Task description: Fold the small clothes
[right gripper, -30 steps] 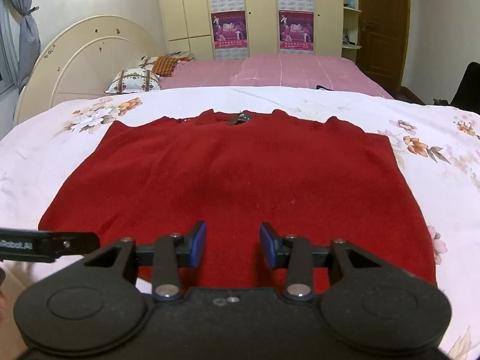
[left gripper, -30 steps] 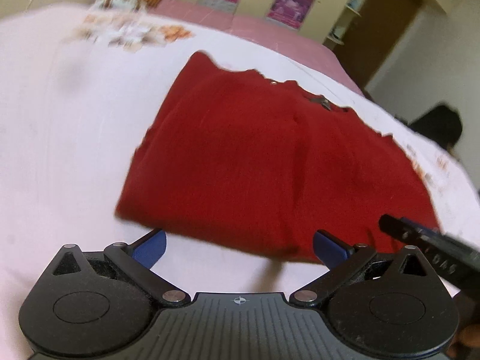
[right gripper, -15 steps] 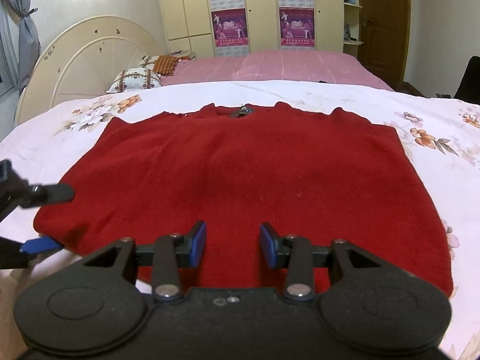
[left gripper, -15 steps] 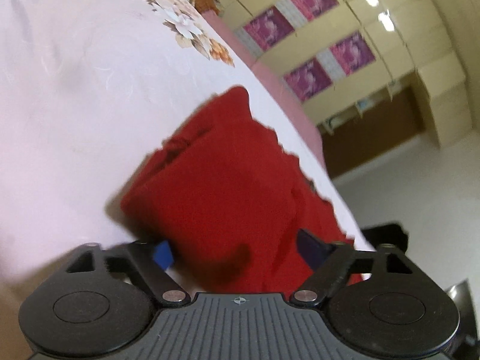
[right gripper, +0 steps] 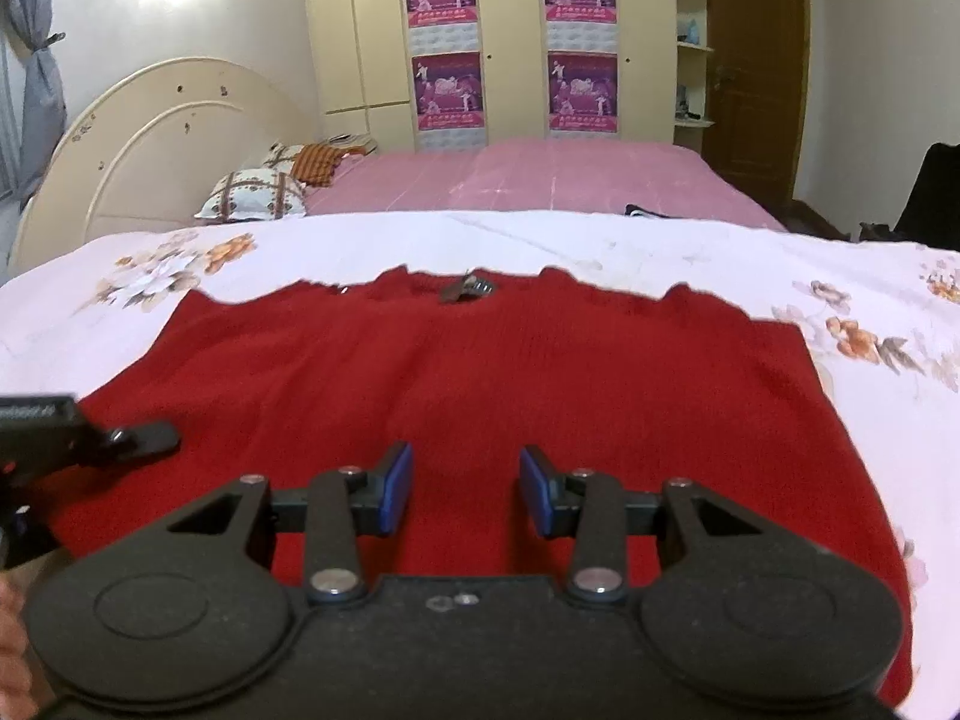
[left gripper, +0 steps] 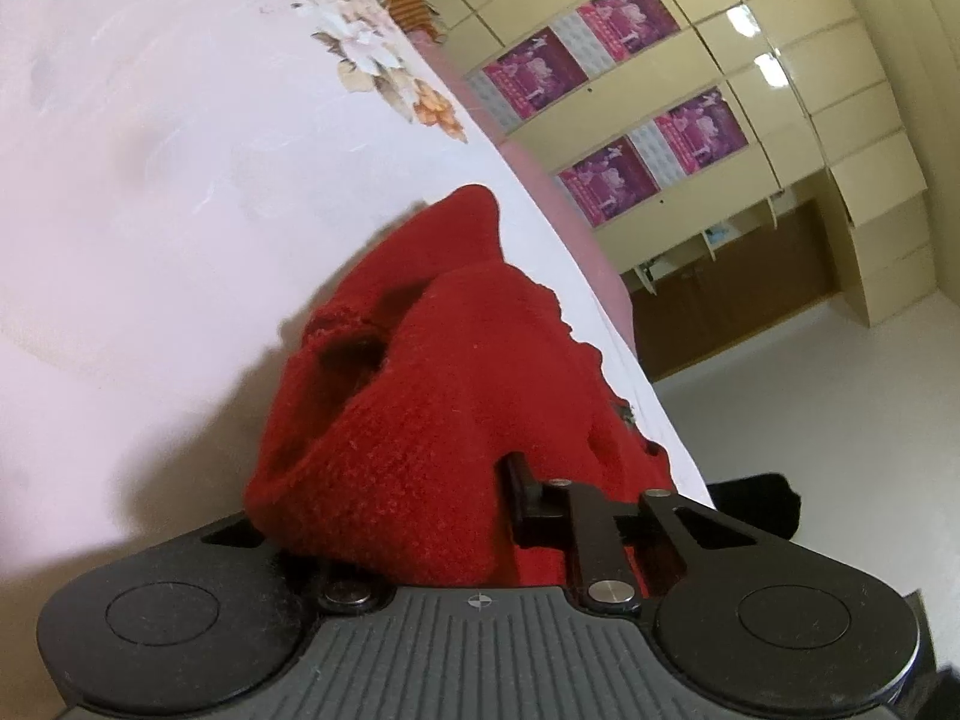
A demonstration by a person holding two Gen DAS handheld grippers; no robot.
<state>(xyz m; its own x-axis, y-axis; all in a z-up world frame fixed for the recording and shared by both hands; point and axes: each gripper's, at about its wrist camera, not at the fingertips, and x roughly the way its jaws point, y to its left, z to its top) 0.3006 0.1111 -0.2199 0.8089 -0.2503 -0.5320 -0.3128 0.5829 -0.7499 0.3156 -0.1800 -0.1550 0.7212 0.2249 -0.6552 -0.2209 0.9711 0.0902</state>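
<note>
A red knitted sweater [right gripper: 480,372] lies flat on the pale floral bedspread [right gripper: 660,240], collar at the far edge. My left gripper [left gripper: 420,516] is tilted and shut on the sweater's near left hem [left gripper: 390,450]; the cloth bunches over its left finger and hides it. In the right wrist view the left gripper [right gripper: 90,432] sits at the sweater's left edge. My right gripper [right gripper: 465,486] is open and empty, low over the sweater's near middle, blue pads [right gripper: 396,480] apart.
A pink bed [right gripper: 540,180] with pillows [right gripper: 252,195] and a cream headboard [right gripper: 150,138] lies beyond. Wardrobes with purple posters [right gripper: 444,36] line the far wall. A brown door [right gripper: 750,60] is at the right.
My left gripper moved onto the sweater's left hem, rolled over and closed on the cloth, bunching it. My right gripper stayed open and moved slightly forward over the sweater.
</note>
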